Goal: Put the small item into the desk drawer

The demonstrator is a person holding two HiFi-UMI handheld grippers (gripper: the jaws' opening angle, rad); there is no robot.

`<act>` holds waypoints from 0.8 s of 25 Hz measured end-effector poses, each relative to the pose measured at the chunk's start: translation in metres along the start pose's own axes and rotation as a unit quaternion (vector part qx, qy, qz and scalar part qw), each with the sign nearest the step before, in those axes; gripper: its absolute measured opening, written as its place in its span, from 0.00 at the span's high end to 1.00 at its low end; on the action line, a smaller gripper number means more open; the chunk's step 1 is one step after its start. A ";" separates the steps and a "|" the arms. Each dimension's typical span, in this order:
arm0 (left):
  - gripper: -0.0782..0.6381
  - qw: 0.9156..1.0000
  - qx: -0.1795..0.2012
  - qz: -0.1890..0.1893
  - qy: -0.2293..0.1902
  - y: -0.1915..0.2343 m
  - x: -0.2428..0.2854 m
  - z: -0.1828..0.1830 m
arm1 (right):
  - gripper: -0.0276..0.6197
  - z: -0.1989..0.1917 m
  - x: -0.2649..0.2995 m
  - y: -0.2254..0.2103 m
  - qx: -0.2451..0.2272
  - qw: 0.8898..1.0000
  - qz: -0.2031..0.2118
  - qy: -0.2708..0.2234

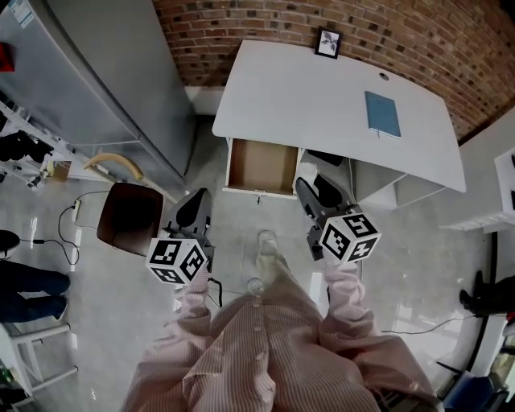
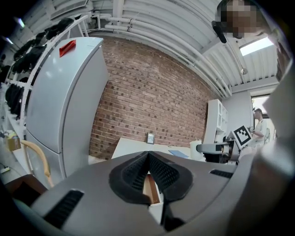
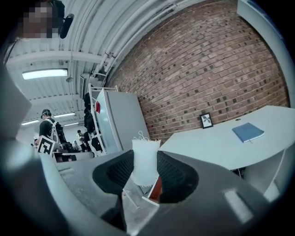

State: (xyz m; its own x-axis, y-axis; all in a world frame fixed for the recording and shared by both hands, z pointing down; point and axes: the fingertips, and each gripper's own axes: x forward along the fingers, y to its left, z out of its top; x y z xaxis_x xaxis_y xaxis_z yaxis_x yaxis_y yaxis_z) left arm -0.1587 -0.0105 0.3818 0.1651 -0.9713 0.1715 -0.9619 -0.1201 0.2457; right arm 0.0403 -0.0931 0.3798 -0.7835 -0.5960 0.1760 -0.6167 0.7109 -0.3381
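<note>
The small white item [image 3: 144, 162] is gripped between the pads of the right tongs [image 3: 145, 155], whose jaws stand rather wide around it. These tongs are seen at about 4 o'clock from the open drawer [image 1: 261, 167]. The left tongs [image 2: 148, 157] are pressed together with nothing between them, at about 8 o'clock from the drawer. Above the drawer a white worktop [image 1: 306, 96] is seen, with a blue notebook [image 1: 382, 113] at its 3 o'clock and a framed picture [image 1: 328, 43] at its 12 o'clock, against a brick wall [image 1: 265, 20].
</note>
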 end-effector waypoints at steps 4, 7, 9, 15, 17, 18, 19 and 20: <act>0.89 0.999 -0.020 0.003 0.028 0.020 0.035 -0.013 | 0.71 -0.011 0.039 -0.017 -0.005 0.999 0.005 0.040; 0.89 0.998 -0.034 0.004 0.047 0.030 0.060 -0.025 | 0.71 -0.024 0.065 -0.028 -0.010 0.997 0.013 0.072; 0.89 0.997 -0.044 0.004 0.060 0.034 0.075 -0.034 | 0.71 -0.035 0.080 -0.035 -0.015 0.995 0.019 0.096; 0.89 0.993 -0.061 0.017 0.098 0.049 0.108 -0.063 | 0.71 -0.063 0.119 -0.053 -0.017 0.988 0.039 0.151; 0.89 0.991 -0.064 0.023 0.113 0.052 0.115 -0.074 | 0.71 -0.071 0.128 -0.058 -0.013 0.985 0.046 0.166; 0.89 0.990 -0.069 0.026 0.120 0.053 0.119 -0.080 | 0.71 -0.075 0.132 -0.060 -0.012 0.983 0.050 0.174; 0.89 0.989 -0.074 0.027 0.126 0.054 0.123 -0.085 | 0.71 -0.078 0.137 -0.062 -0.012 0.982 0.054 0.181; 0.89 0.988 -0.077 0.029 0.132 0.055 0.126 -0.089 | 0.71 -0.082 0.141 -0.064 -0.012 0.981 0.058 0.187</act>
State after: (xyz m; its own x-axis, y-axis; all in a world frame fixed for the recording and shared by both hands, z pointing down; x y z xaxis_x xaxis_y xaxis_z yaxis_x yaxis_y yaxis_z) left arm -0.1709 -0.1212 0.5021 0.1809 -0.8860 0.4269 -0.9301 -0.0131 0.3671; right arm -0.0369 -0.1921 0.5020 -0.8188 -0.3349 0.4663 -0.5201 0.7767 -0.3553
